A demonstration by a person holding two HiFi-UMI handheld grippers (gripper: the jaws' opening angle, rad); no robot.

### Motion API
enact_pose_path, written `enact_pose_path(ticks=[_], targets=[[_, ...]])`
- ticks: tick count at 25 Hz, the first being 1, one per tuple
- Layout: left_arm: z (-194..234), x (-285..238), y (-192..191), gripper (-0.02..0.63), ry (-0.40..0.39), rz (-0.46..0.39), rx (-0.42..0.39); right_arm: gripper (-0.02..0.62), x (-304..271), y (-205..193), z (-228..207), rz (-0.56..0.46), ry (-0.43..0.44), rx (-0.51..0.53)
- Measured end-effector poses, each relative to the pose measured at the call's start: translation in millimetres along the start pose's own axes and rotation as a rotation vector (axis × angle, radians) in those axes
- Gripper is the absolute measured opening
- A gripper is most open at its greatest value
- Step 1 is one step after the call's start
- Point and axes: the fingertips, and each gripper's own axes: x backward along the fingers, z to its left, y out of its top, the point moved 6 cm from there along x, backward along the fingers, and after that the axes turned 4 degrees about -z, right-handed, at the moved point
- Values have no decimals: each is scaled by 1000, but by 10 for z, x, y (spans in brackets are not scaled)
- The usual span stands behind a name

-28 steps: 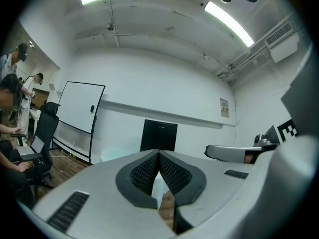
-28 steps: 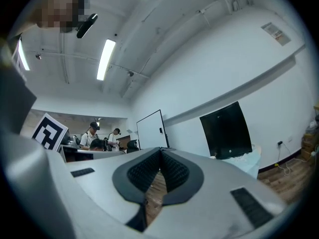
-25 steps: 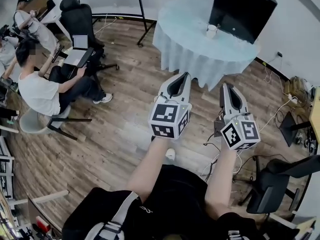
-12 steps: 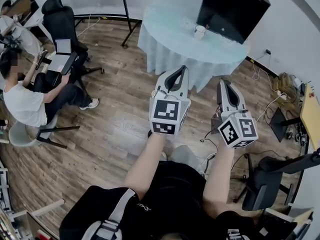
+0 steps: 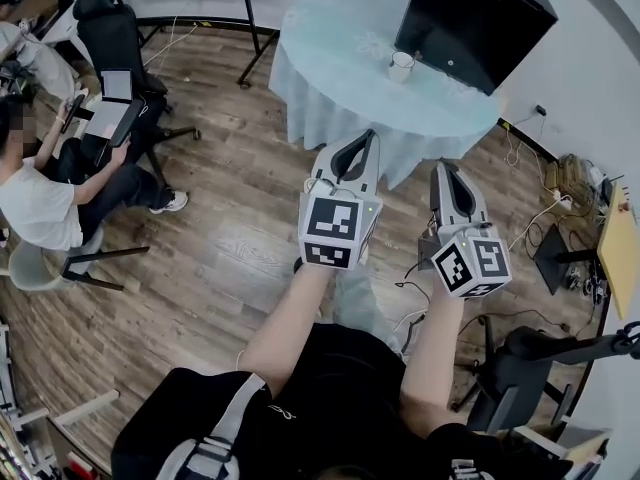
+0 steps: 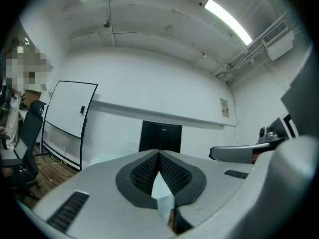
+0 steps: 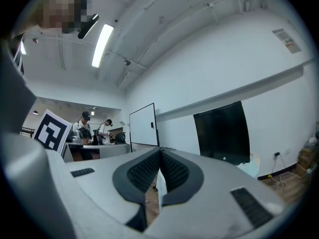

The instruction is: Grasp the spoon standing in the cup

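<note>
A white cup [image 5: 401,66] stands near the far right of a round table [image 5: 340,63] with a pale blue cloth, just in front of a black screen [image 5: 475,23]. The spoon in it is too small to make out. Both grippers are held level above the wooden floor, short of the table and pointing toward it. My left gripper [image 5: 368,137] has its jaws together with nothing between them, as the left gripper view [image 6: 158,153] shows. My right gripper [image 5: 441,167] is likewise shut and empty [image 7: 159,151]. The cup does not show in either gripper view.
A seated person [image 5: 45,203] and a black office chair [image 5: 110,38] are at the left. Cables [image 5: 420,298] lie on the floor by my feet. Another black chair [image 5: 540,363] stands at the lower right. A whiteboard stand's legs [image 5: 245,28] are left of the table.
Both grippers, still shut, have moved forward toward the table. The table and cup now sit larger and nearer in the head view, and the seated person has slid to the left edge.
</note>
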Motion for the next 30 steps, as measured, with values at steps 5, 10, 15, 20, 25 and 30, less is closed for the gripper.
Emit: enact_pose_path(ticks=[5,10,15,20,25,30], targets=[[132,-400,-154,14,22,39,11,6,-358,-147,-251,35,22,-26],[144,-784,-273,14,30,53,24,6,-625,-226,-616,63,5,-58],[83,-1156,-406,14,25,73,63,6,-775,-233,-935,89,0,-45],[72,-1520,-517,14,26,89,79,6,-1004,-249,-1292,109,-17,-52],[194,-1822,-585,14,57,110,80,6,-1306,-290,-1482,110,16,-59],[152,-2053,-426,14,49,79,37,6,-1496,-135,-1699,57,26,-69]])
